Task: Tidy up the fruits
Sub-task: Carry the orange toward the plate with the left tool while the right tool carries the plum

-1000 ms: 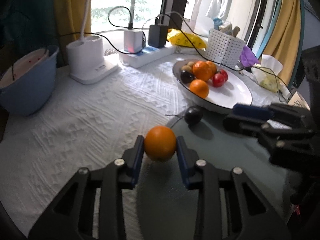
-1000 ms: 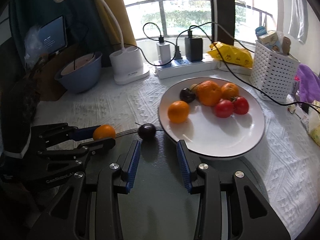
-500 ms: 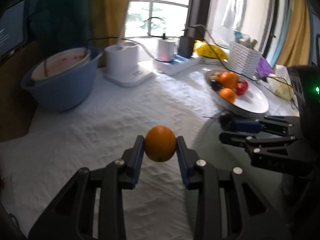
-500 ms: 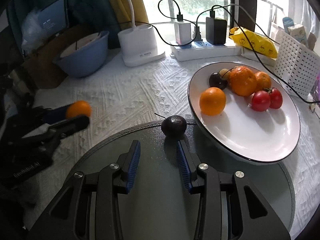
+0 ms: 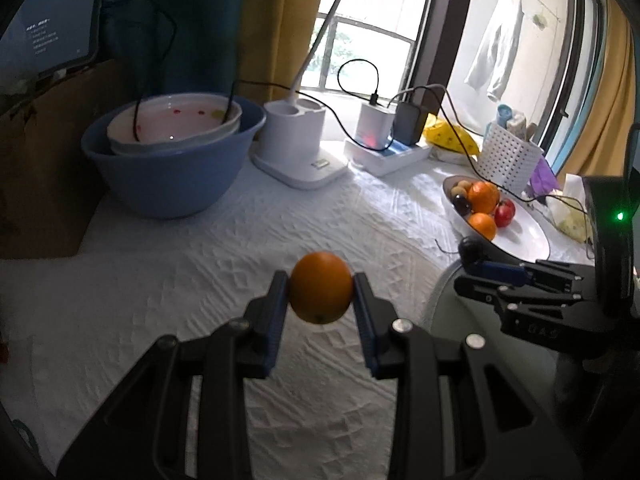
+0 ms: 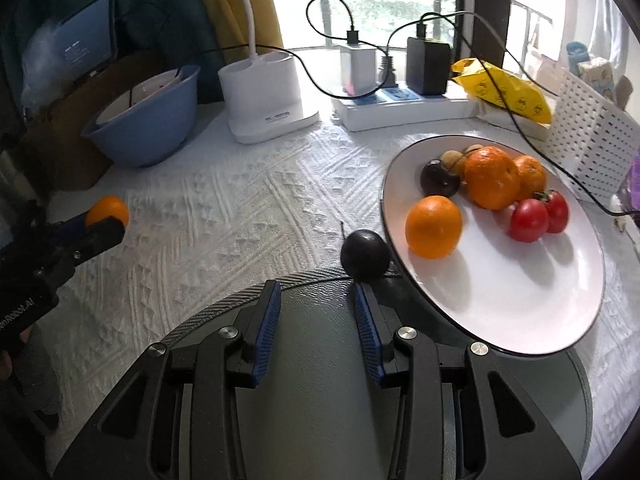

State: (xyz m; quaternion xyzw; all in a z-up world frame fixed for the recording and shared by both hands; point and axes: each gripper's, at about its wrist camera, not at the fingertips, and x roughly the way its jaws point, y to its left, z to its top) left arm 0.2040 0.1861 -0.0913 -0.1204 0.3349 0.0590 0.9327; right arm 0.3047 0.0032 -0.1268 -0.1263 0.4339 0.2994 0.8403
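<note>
One orange [image 5: 321, 293] clamped across its middle in the left hand-held gripper [image 5: 320, 292], above the white-clothed table [image 5: 200, 280] toward its left edge, likely firm, light, prone to rolling; right hand-held gripper [image 6: 316, 292] apart, empty, before a dark fruit [image 6: 365, 255] touching the plate [image 6: 520, 308], seen plainly only in the right view.

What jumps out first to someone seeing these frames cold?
The orange clamped in the left gripper, held above the white tablecloth. Next, the white plate at right, holding oranges, tomatoes and a dark fruit. A lone dark plum sits just off its rim, ahead of the open right gripper.
</note>
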